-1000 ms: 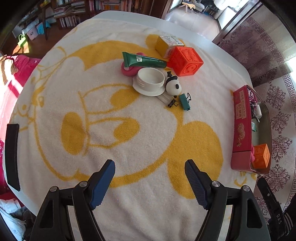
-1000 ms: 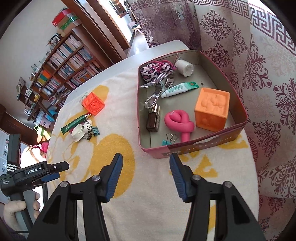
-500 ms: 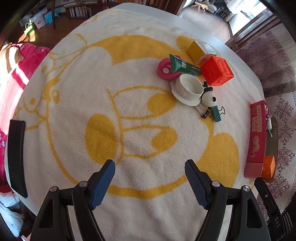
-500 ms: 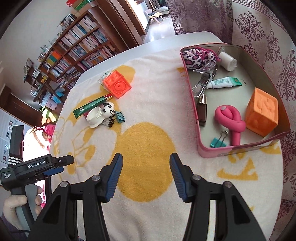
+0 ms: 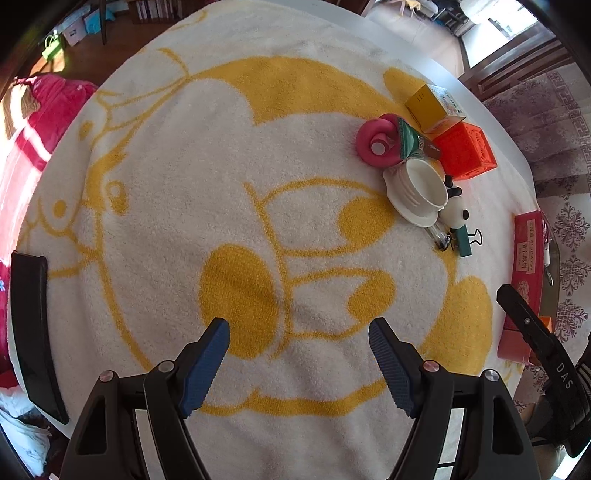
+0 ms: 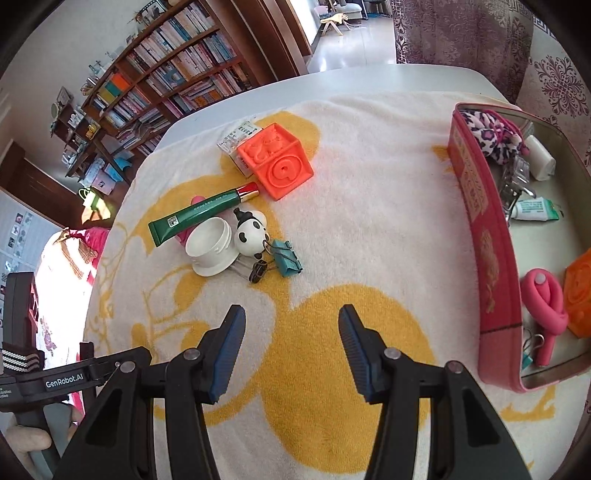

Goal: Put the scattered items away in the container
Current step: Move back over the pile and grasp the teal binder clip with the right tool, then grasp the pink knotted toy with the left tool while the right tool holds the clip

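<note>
Hovering over bare towel (image 6: 369, 221), both claws gape, clutter ahead.

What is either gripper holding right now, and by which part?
Nothing. The left gripper and right gripper both stand open over bare towel, with nothing between their fingers.

Probably a home: bookshelves (image 6: 177, 70), curtains (image 6: 480, 33)

Red tin (image 6: 491, 258), open, half full. Well left of it a touching pile: orange cube (image 6: 277, 166), green tube (image 6: 199, 216), white cap (image 6: 210, 247), panda toy (image 6: 251, 236), teal clip (image 6: 286, 256).
</note>
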The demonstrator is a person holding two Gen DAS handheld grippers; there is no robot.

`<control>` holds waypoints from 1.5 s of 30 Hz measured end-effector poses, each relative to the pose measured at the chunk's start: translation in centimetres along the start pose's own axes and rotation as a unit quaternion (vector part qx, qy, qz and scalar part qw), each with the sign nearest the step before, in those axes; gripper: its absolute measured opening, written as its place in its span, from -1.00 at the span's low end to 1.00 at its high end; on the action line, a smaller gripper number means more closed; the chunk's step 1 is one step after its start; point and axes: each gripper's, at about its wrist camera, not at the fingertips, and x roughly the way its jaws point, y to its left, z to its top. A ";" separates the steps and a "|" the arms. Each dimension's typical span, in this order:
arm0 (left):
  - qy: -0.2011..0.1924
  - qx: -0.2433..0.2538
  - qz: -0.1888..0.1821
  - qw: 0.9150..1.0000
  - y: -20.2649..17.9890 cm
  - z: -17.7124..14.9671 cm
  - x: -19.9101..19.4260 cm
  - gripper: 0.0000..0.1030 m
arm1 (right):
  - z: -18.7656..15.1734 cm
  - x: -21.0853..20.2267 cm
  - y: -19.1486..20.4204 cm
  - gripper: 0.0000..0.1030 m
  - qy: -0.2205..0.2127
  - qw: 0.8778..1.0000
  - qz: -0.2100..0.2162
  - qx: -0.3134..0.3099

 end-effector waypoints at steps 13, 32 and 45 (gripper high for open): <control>0.014 0.004 -0.003 1.000 1.5 2.4 0.9 0.54 | 3.1 5.7 1.9 -0.23 0.024 0.999 -0.021 -0.018; -0.020 0.069 -0.025 0.997 -3.9 8.5 0.5 0.54 | 0.4 3.2 -1.0 -0.80 0.028 0.998 -0.042 0.025; -0.095 0.210 -0.002 0.973 -9.8 12.8 -0.5 0.54 | -2.0 1.5 -2.7 -0.80 0.029 0.997 -0.037 0.055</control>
